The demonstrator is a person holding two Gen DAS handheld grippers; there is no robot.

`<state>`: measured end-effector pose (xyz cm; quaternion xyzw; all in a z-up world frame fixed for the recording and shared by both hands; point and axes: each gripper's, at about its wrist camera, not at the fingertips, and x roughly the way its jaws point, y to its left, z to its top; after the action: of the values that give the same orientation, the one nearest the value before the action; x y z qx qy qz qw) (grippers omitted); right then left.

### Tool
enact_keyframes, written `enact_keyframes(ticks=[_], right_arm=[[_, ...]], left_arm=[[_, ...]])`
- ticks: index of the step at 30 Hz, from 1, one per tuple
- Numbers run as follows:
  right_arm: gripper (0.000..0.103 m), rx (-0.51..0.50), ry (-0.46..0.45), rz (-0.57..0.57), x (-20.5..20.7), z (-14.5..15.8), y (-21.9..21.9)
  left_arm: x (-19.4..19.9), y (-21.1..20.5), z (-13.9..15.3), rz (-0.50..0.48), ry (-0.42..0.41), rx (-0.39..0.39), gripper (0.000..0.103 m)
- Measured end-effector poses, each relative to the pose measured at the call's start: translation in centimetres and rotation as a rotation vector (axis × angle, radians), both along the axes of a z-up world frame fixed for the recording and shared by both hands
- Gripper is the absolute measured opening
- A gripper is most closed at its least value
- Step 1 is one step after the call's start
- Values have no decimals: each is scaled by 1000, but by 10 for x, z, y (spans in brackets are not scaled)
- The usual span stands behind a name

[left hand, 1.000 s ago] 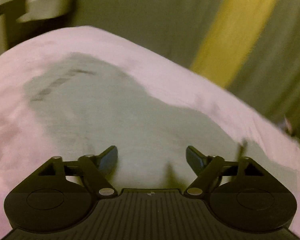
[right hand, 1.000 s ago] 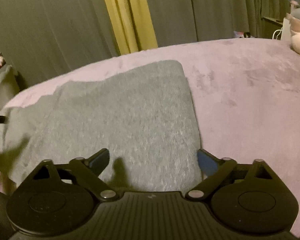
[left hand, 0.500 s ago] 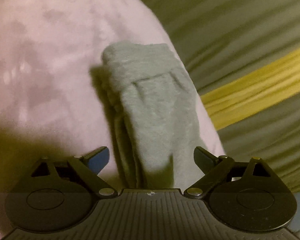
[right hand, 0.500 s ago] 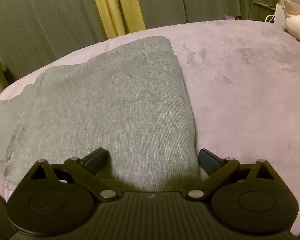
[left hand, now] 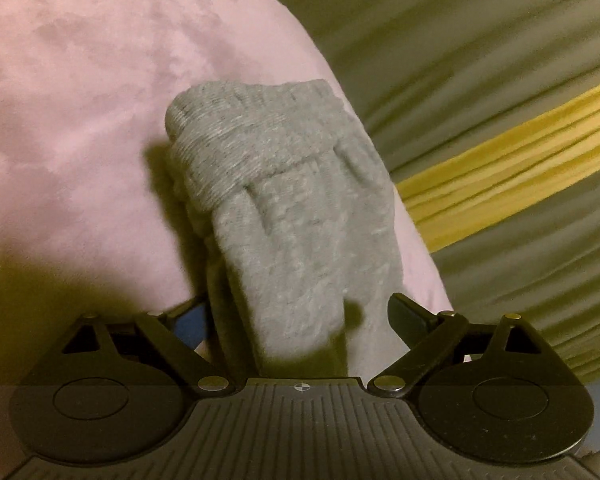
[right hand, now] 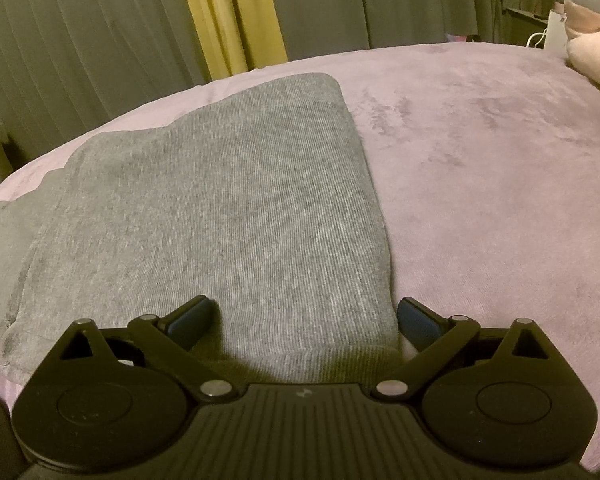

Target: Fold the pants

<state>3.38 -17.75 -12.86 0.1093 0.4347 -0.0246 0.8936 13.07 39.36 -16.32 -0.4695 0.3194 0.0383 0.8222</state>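
Note:
Grey knit pants (right hand: 228, 208) lie flat on a pink bed cover (right hand: 480, 168). In the right wrist view my right gripper (right hand: 304, 320) is open, its fingers straddling the near right corner of the folded cloth. In the left wrist view the pants (left hand: 292, 216) show end-on with the ribbed waistband (left hand: 236, 148) at the far end. My left gripper (left hand: 300, 316) is open, with a fold of the cloth lying between its fingers; the left pad (left hand: 192, 320) is partly hidden behind it.
Grey curtains with a yellow stripe (right hand: 228, 16) hang behind the bed. A pink pillow (right hand: 596, 60) and a plush toy (right hand: 588, 12) sit at the far right. The bed edge (left hand: 416, 240) runs close to the pants on the left gripper's right.
My left gripper swung round from above the flat pants to their end and moved in close, so cloth now lies between its fingers. My right gripper edged forward slightly over the corner.

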Motion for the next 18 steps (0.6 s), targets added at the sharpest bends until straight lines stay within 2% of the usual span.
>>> enact_keyframes(ticks=[1,2,5,7,9,10,11,12,15,18], right_arm=[[98,0,0,0,0,0,0],[98,0,0,0,0,0,0],[98,1,-1,-1,0,0,0],[98,2,-1,-1,0,0,-1],[98,3,-1,-1,0,0,-1],[98,4,0,-1,0,1,-1],[98,4,1,0,1,1,-1],[98,5,2,1,1,2,-1],[98,-4,-2,2,1,9,0],[98,-34,-45,13,-5,21,2]], left_arm=[[0,-1,2,5,-1,7,78],[-1,-2,6,-5,-5,30,55],[2,-12,11,-18,46,143,35],[2,-11,8,-15,62,131,35],[3,-2,0,4,67,38,38],[3,2,-4,18,70,-7,33],[2,4,-3,27,69,-25,23],[2,4,1,26,60,-6,22],[-8,-14,32,7,-20,147,18],[-19,-45,81,-45,-131,291,18]])
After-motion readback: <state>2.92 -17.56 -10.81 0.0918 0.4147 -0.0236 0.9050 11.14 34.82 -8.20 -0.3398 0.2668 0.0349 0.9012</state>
